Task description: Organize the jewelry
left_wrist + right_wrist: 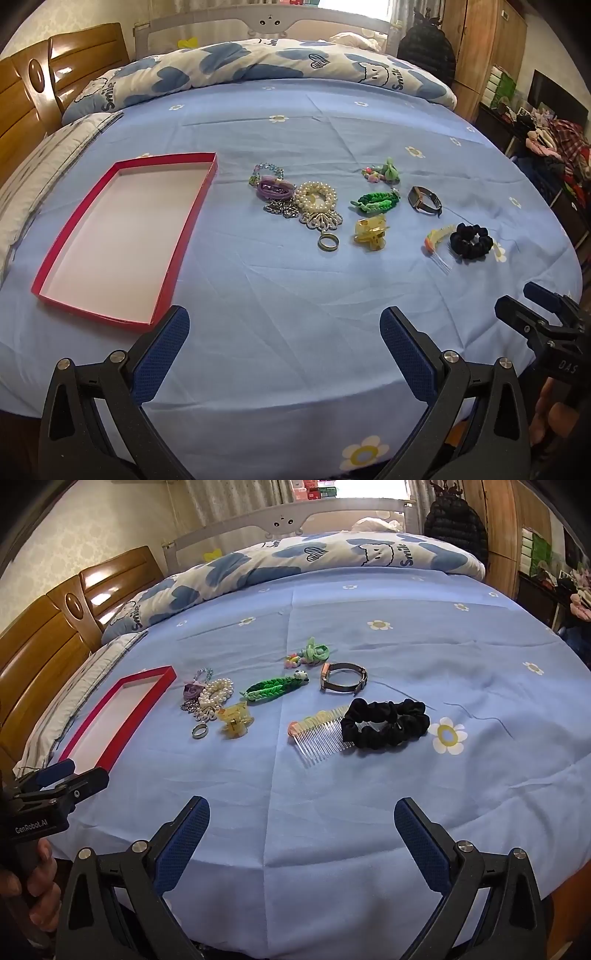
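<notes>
Both claws hover over the near edge of the bed with nothing between their fingers: the left gripper (pixel 284 350) stands wide apart near the red tray (pixel 55 258), and the right gripper (pixel 301 834) is spread just as wide, aimed toward the scattered pieces. All the jewelry lies on the blue flowered sheet (pixel 295 295), none yet in the tray, so the sorting looks not yet begun.

Nearest on the right lie a clear-toothed hair comb (pixel 319 734) and, touching it, a black scrunchie (pixel 386 722). The scrunchie is soft and should squash under the pads; pinching one bunched side would likely hold. The comb looks light and brittle, best taken by its solid spine, not its teeth.

Left of these, a small metal ring (pixel 328 242) lies flat; it is stiff, slick and low on yielding fabric, probably the hardest to pinch. Beside it sits a yellow claw clip (pixel 370 233), rigid, with a raised body to grasp.

Farther back are the green braided band (pixel 376 202), a watch (pixel 424 199) resting on its curved strap, and a tangled heap of pearl bracelets (pixel 316 196), a purple band (pixel 272 186) and chains (pixel 279 209). These may drag one another if lifted together. Farthest lies a small beaded green tie (pixel 384 173).

The tray sits to the left, well apart from the heap.
</notes>
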